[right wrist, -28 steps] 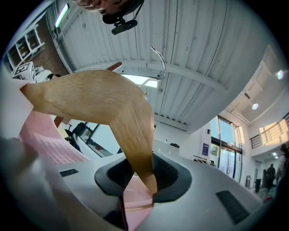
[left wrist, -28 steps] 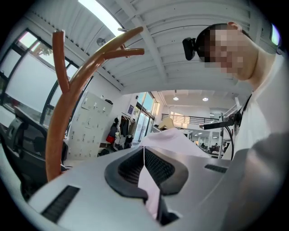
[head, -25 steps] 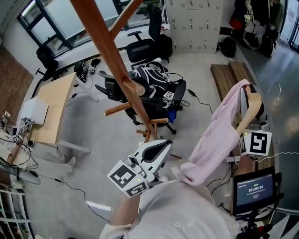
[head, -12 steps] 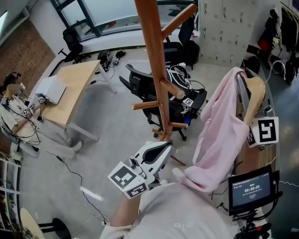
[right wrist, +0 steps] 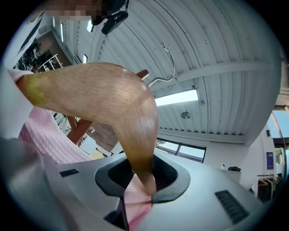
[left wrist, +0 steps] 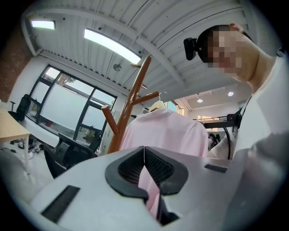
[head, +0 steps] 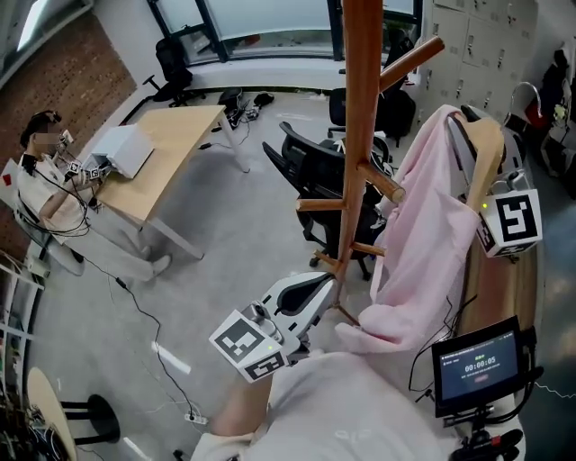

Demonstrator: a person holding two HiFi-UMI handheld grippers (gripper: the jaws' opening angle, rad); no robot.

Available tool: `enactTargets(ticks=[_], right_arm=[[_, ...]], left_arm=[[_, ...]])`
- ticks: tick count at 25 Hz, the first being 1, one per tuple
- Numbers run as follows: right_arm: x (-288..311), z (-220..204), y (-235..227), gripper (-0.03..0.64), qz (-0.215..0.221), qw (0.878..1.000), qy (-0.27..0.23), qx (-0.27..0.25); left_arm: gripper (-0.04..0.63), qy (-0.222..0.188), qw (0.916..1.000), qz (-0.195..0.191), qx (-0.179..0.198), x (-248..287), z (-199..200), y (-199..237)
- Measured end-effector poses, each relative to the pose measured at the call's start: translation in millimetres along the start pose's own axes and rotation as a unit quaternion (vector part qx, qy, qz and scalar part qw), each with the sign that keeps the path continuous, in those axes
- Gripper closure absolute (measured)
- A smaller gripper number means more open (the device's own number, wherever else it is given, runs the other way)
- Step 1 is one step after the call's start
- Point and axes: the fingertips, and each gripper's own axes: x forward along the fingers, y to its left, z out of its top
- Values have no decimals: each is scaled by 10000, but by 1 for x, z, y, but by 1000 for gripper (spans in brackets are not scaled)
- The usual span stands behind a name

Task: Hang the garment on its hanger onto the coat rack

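Here our right gripper (right wrist: 143, 182) clamps the end of the wooden hanger (right wrist: 104, 97), raised beside the coat rack (head: 360, 135). Our left gripper (left wrist: 144, 153), held low, pinches the hem of the pink garment (head: 423, 225).

We get bright, even daylight from the windows (head: 270, 16) in the head view, and only faint, soft shadows on the floor (head: 238, 239). Both gripper views bulge and curve strongly toward their dark round edges. Ceiling strip lights (left wrist: 110, 45) glare white. Up close, the hanger (right wrist: 113, 99) looks soft and blurred.
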Motion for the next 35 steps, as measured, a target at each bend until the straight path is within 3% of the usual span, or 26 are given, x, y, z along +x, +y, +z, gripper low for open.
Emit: enactTargets(ticks=[12,23,35], right_arm=[[69,17,33,511,658,9978,-29,120],[83,21,44,511,805,9966,12,198],[84,7,64,511,980,9950,178,93]], left_arm=[[590,-59,9996,267,-6,-31,11,8],[589,-127,9987,496,-58,-44,15,8],[589,-88,9987,490,-146,-44,11,8]])
